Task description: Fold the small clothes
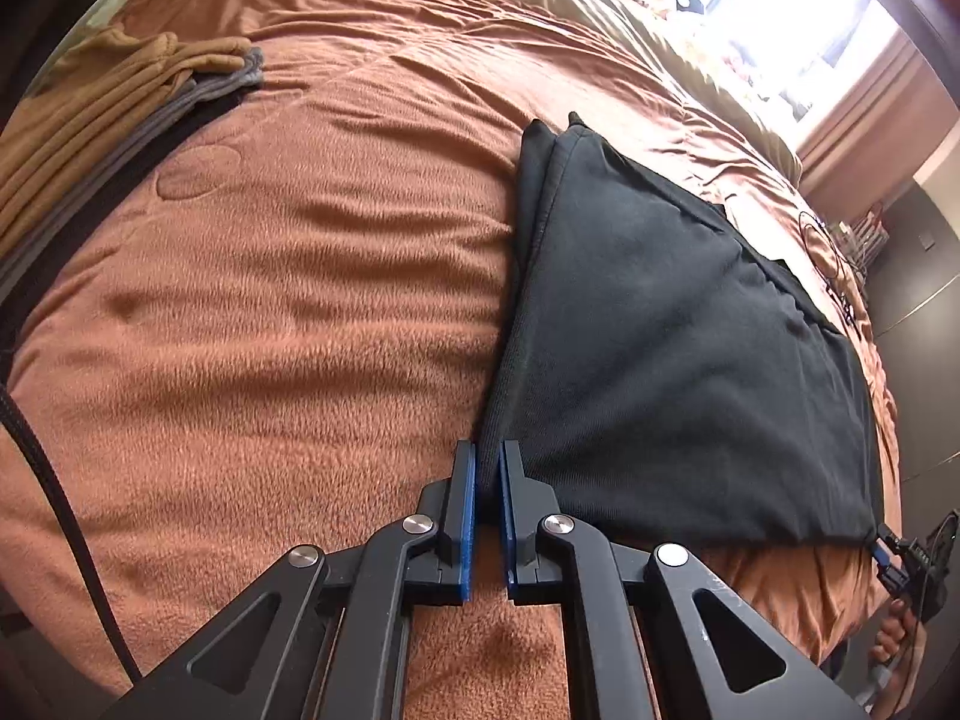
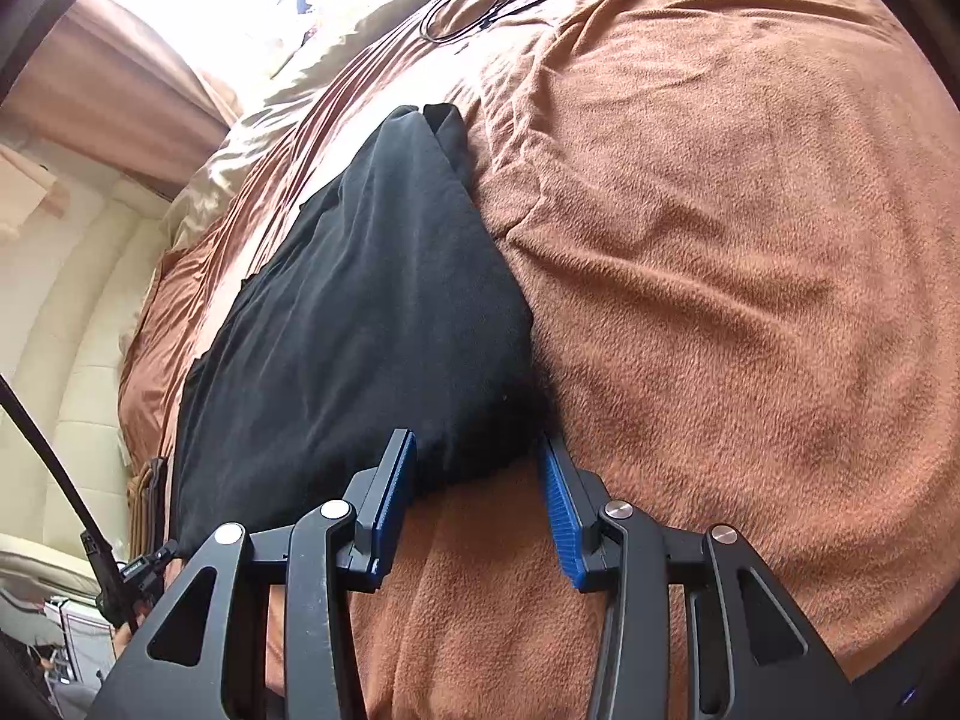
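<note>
Home bedroom: bed under brown fleece blanket (image 1: 270, 330), beige sheet (image 1: 600, 12) behind, curtained window (image 1: 780, 12), folded clothes stack (image 1: 90, 114), padded cream headboard (image 2: 78, 324).

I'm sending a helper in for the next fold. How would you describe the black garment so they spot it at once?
Start at the brown fleece blanket covering the bed. Near its front edge lies the black garment, spread flat. Unlike the tan and grey folded clothes stacked at the far left, it is black and unstacked.
</note>
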A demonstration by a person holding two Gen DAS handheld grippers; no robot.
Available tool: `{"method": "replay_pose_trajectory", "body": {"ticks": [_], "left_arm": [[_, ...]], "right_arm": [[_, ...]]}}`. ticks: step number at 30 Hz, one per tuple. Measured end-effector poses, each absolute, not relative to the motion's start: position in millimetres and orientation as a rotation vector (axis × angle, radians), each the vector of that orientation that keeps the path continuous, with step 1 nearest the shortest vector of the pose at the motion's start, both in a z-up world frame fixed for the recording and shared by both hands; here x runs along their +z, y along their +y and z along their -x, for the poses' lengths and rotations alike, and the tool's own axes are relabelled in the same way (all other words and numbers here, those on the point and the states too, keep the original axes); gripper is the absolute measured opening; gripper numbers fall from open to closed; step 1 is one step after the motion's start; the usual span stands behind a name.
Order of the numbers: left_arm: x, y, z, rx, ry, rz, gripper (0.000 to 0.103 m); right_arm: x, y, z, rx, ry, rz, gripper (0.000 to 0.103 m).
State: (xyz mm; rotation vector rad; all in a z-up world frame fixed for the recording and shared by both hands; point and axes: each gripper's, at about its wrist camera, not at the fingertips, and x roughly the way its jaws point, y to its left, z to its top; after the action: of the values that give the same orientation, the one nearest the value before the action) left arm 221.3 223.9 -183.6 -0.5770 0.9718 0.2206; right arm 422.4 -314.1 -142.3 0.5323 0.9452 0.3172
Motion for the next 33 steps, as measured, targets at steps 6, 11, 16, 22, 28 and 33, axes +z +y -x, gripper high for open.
{"method": "replay_pose_trajectory", "body": {"ticks": [6, 11, 16, 22, 28, 33], "left_arm": [[-173.6, 228.3, -221.0, 0.194, 0.958, 0.652, 0.019], [-168.7, 228.0, -213.4, 0.167, 0.923, 0.724, 0.058], [-184.1, 226.2, -213.7, 0.139, 0.947, 0.82, 0.058], [-197.8, 227.0, -219.9, 0.143, 0.933, 0.901, 0.058], [-200.9, 228.5, -236.0, 0.156, 0.899, 0.949, 0.058], [-202.3, 228.3, -247.1, 0.169, 0.869, 0.96, 0.057]], "right_arm": [[-142.1, -318.0, -422.4, 0.361, 0.932, -0.596, 0.055], [-152.5, -315.6, -429.0, 0.377, 0.94, -0.623, 0.057], [-164.8, -319.0, -436.3, 0.366, 0.933, -0.687, 0.057], [-175.1, -323.1, -445.2, 0.349, 0.888, -0.779, 0.055], [-182.4, -320.4, -455.6, 0.326, 0.849, -0.817, 0.054], [-183.6, -317.4, -460.9, 0.277, 0.829, -0.799, 0.034]]}}
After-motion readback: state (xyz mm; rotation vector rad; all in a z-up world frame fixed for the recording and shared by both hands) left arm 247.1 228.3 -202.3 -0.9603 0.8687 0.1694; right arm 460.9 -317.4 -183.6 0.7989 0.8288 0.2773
